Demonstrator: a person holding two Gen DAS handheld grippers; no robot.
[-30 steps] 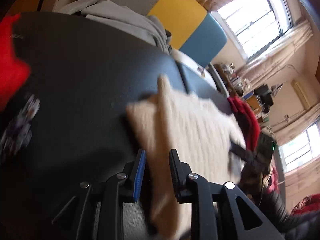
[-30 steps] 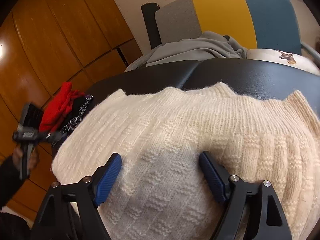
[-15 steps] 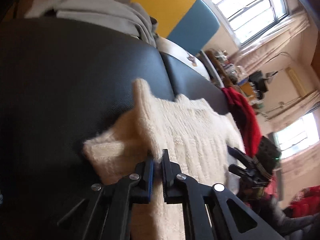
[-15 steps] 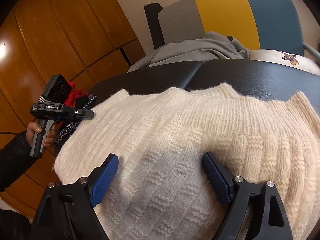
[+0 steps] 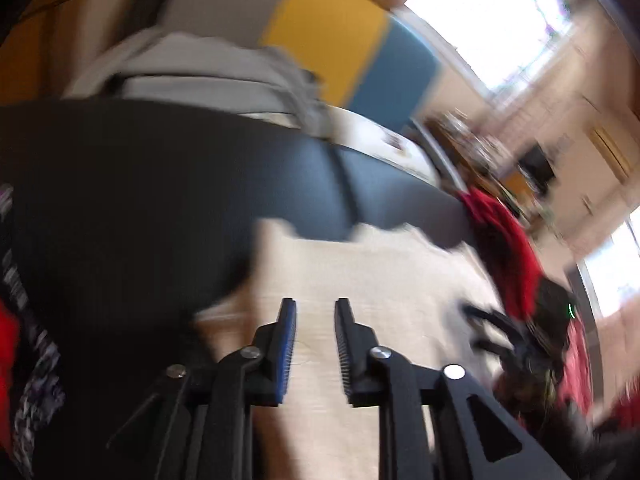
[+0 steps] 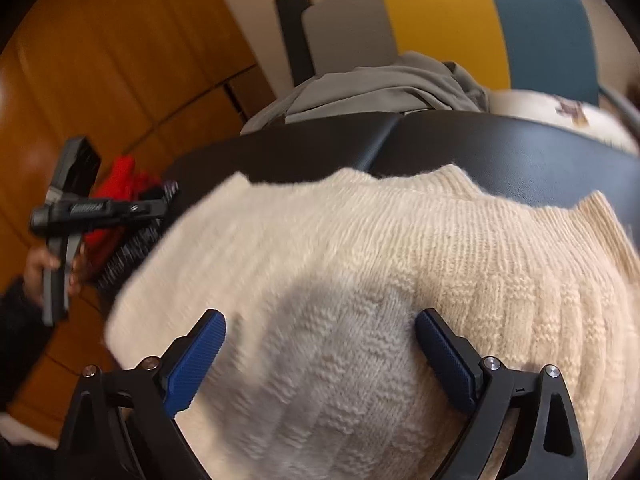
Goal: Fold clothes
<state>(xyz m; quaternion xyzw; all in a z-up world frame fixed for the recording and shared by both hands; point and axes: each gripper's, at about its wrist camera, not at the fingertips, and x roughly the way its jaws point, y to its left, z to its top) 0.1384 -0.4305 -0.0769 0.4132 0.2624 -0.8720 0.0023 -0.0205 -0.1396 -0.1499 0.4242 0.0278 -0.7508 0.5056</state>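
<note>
Both the left hand-held gripper [image 5: 316,308] and right hand-held gripper [image 6: 320,324] are opening empty-jawed above the cream sweater [image 6: 400,248] lying on the black desk [image 6: 500,144].

blurred shelf clutter [image 5: 472,148], perhaps ornaments

Each wrist camera looks forward and down along its own fingers, close above the cream knitted sweater [image 6: 400,280]; both share the sweater, black padded surface [image 5: 160,184] and colour-blocked chair back [image 6: 440,20] beyond.
</note>
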